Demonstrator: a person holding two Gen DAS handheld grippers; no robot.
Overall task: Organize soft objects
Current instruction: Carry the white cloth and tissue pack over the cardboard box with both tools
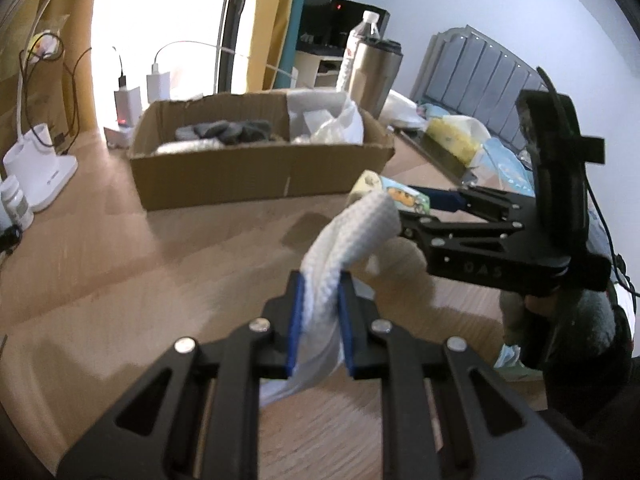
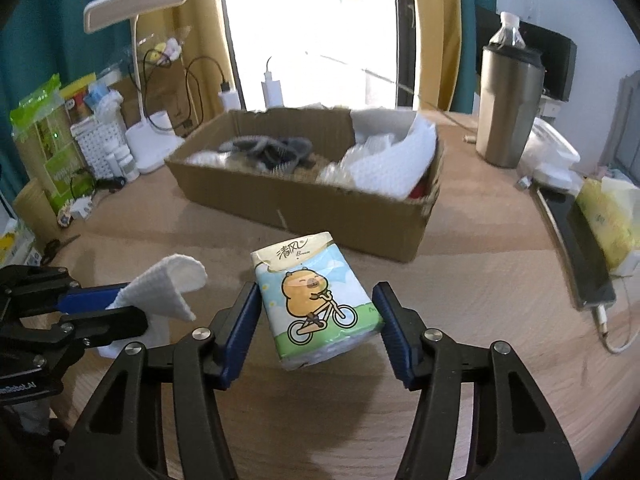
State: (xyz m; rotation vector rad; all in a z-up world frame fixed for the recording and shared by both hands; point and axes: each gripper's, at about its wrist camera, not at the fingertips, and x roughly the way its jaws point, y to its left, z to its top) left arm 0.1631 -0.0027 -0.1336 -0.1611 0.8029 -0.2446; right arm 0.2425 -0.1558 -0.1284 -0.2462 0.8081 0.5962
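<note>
My left gripper (image 1: 320, 280) is shut on a white waffle-weave cloth (image 1: 352, 224), which sticks up from between the blue pads and droops below them. In the right wrist view, that cloth (image 2: 168, 284) folds over the left gripper (image 2: 132, 306) at the left. My right gripper (image 2: 318, 292) is shut on a small tissue pack (image 2: 316, 300) printed with a cartoon animal on a bicycle; both pads touch its sides and it hangs tilted above the table. An open cardboard box (image 2: 320, 216) stands just beyond, with grey fabric (image 2: 272, 150) and white wrapping (image 2: 392, 160) inside.
On the wooden table (image 2: 480, 280), a steel tumbler (image 2: 508, 108) and a water bottle stand at the back right. A phone on a cable (image 2: 576, 248) and a yellow tissue pack (image 2: 608, 220) lie at the right edge. A white desk lamp (image 2: 152, 144), chargers and small bottles crowd the left.
</note>
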